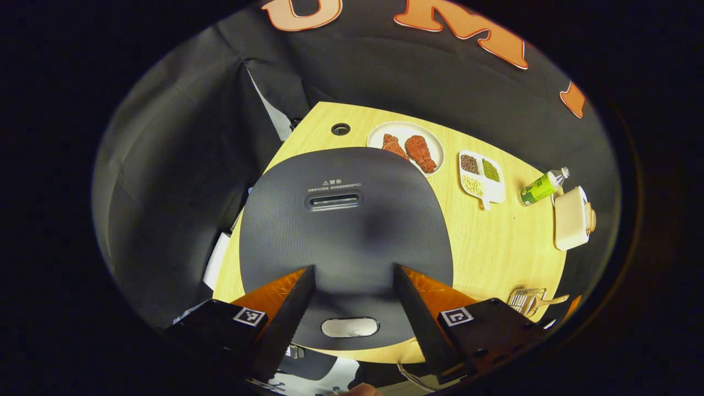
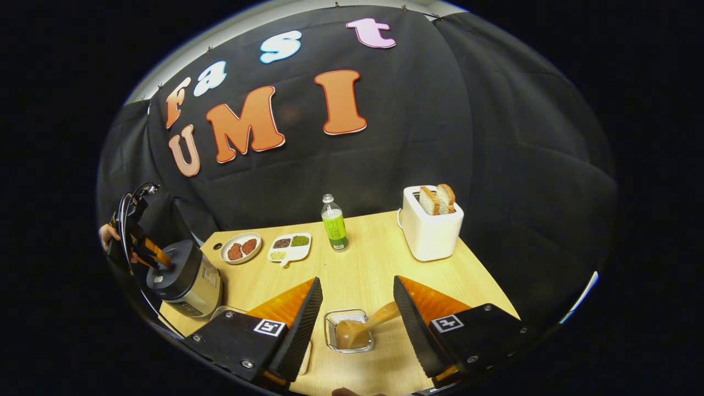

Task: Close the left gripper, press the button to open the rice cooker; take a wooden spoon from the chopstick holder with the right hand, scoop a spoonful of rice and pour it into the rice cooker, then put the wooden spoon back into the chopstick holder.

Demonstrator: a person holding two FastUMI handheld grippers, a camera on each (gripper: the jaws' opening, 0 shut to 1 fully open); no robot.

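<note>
Left gripper view: our left gripper [image 1: 354,270] hangs with jaws apart over the one dark grey ribbed rice cooker lid [image 1: 346,220], above its single oval button [image 1: 350,327]. Our right gripper [image 2: 356,283], likewise spread, frames one wire chopstick holder [image 2: 348,329] carrying one wooden spoon [image 2: 363,327]. We count two meat pieces on the round white plate [image 2: 241,248], one green bottle [image 2: 335,223], and two bread slices in the white toaster [image 2: 430,228].

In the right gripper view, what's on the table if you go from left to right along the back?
Rice cooker → plate of meat → divided dish of beans → green bottle → white toaster with bread slices.
</note>
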